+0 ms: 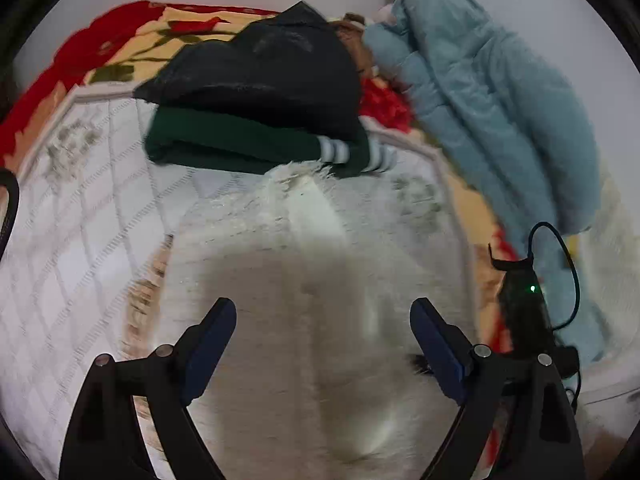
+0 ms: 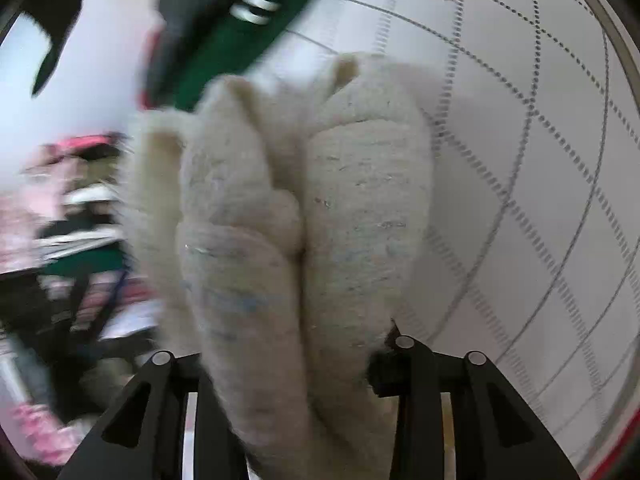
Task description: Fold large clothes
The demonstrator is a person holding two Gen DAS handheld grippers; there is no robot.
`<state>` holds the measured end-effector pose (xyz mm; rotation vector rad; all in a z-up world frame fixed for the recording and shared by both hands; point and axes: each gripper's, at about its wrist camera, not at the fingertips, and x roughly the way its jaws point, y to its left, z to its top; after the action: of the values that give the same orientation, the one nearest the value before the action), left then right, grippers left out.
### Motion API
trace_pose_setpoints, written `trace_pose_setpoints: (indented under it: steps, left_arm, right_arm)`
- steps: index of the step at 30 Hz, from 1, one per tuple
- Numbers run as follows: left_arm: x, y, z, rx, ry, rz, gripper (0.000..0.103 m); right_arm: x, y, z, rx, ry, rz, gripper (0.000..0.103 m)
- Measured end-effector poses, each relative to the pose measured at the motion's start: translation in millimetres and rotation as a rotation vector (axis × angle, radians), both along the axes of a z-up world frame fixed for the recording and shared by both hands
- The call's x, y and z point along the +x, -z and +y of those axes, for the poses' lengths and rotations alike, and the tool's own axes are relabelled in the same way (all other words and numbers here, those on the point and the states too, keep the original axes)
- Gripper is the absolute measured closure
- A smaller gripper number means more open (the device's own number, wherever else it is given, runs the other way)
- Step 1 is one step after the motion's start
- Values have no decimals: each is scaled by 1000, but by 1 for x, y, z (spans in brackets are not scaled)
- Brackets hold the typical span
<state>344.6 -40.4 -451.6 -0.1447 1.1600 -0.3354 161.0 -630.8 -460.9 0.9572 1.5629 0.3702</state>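
Note:
A fluffy cream garment [image 1: 304,300] lies spread on the white quilted bed cover, just under my left gripper [image 1: 323,328], which is open and empty above it. In the right wrist view the same cream garment [image 2: 288,216] is bunched in thick folds and fills the middle of the frame. My right gripper [image 2: 288,364] is shut on it, and its fingertips are hidden by the fabric. The right gripper [image 1: 524,312] also shows at the right of the left wrist view.
A folded dark green sweater with white stripes [image 1: 248,148] lies behind the cream garment, with a black garment [image 1: 272,68] on top. A light blue padded quilt [image 1: 500,92] is heaped at the right. A red floral blanket [image 1: 100,52] lies at the back left.

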Motion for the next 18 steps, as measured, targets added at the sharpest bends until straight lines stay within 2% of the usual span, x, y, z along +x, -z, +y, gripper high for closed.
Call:
trace_pose_setpoints:
  steps: [2, 3, 4, 7, 9, 11, 12, 14, 15, 16, 18]
  left_arm:
    - [1, 7, 16, 2, -9, -1, 15]
    - [0, 10, 30, -8, -34, 6, 15]
    - [-2, 17, 46, -28, -71, 23, 14]
    - [-8, 35, 83, -103, -187, 89, 14]
    - [-14, 48, 105, -120, -268, 133, 14]
    - [-21, 53, 118, -99, -315, 149, 14]
    - [-24, 52, 121, -79, -327, 146, 14]
    - [-26, 51, 120, -25, -320, 140, 14]
    - [-26, 50, 120, 11, -314, 134, 13]
    - [-27, 50, 118, 40, -314, 129, 13]
    - [-26, 51, 116, 78, -322, 129, 13]
  right_arm:
    - [2, 22, -5, -41, 3, 50, 44]
    - [-1, 28, -9, -79, 1, 56, 27]
    - [-4, 32, -12, -118, -14, 50, 19]
    - [-14, 39, -20, -141, -16, 49, 14]
    - [-25, 32, -33, -175, 40, 62, 14]
    - [-35, 5, -46, -254, 110, 21, 14]
    - [-40, -22, -53, -289, 167, -31, 14]
    - [-44, -56, -55, -236, 236, -120, 14]
    - [-41, -71, -46, -125, 246, -176, 14]
    - [-33, -76, -35, -46, 225, -193, 11]
    - [-11, -71, -1, 41, 165, -191, 10]
